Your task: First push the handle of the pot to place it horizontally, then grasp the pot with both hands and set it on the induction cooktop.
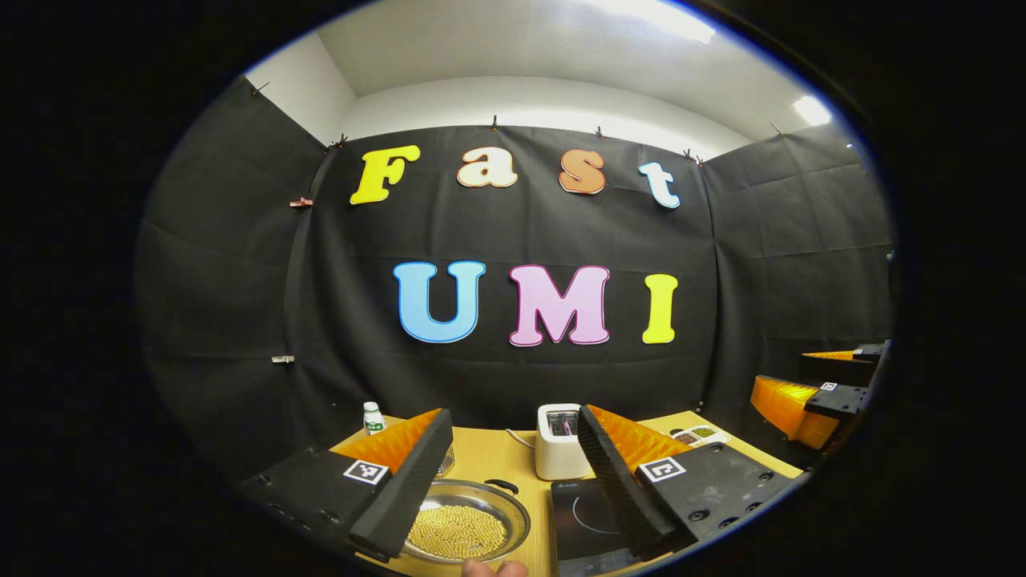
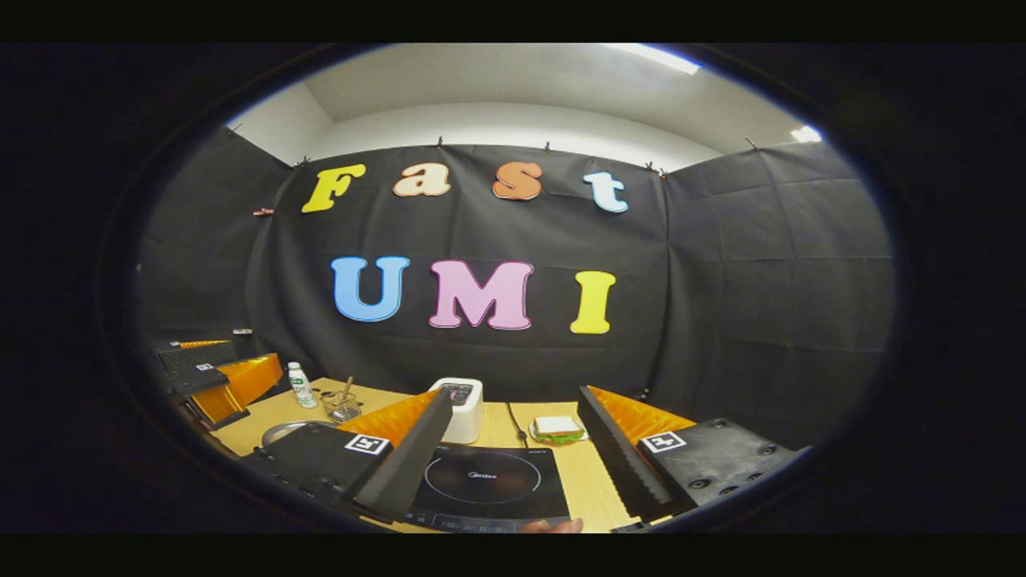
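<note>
On the wooden table (image 1: 489, 457) we see the pot (image 1: 465, 521) of yellow beads left of the induction cooktop (image 2: 485, 481), left gripper (image 1: 513, 489) and right gripper (image 2: 509, 469) wide open, empty; tilting could spill beads.

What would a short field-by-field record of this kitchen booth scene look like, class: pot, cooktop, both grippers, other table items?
pot: metal pot on the wooden table, holding small yellow beads, black handle at its far rim
induction cooktop: black induction cooktop beside the pot, nothing on it
left hand-held gripper: left hand-held gripper open, above the pot and cooktop
right hand-held gripper: right hand-held gripper open, above the cooktop
other items: white toaster, sandwich, small bottle
task state: pot not yet on cooktop
</note>
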Available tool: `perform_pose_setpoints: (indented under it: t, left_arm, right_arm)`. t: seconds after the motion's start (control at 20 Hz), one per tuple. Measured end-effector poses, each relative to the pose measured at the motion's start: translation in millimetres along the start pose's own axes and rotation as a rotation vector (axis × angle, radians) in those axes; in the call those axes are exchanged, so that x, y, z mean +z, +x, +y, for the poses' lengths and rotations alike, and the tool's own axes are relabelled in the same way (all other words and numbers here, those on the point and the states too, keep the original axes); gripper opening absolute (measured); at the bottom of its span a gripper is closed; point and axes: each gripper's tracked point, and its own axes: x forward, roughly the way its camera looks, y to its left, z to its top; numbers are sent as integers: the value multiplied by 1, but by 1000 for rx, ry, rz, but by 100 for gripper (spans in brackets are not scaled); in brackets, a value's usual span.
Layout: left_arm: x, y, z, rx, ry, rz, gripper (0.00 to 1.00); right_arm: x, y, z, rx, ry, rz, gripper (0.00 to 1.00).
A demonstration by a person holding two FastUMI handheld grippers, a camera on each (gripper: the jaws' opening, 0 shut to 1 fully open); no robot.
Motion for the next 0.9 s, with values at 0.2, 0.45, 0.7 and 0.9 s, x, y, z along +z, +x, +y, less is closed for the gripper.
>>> perform_pose_setpoints:
  t: [0.2,0.45,0.7,0.9]
  left_arm:
    - [2,-1,-2,-1,6,-4,98]
    - [4,-4,-1,7,11,-14,98]
    - [6,-5,-9,-25,8,-16,98]
    - [1,-10,-35,-154,23,17,34]
  right_arm:
    - [2,-14,-2,4,-1,-4,96]
    - [4,-9,-1,13,-1,-7,98]
    - [4,-8,-2,18,-1,-6,98]
    - [2,-8,-2,23,-9,-2,98]
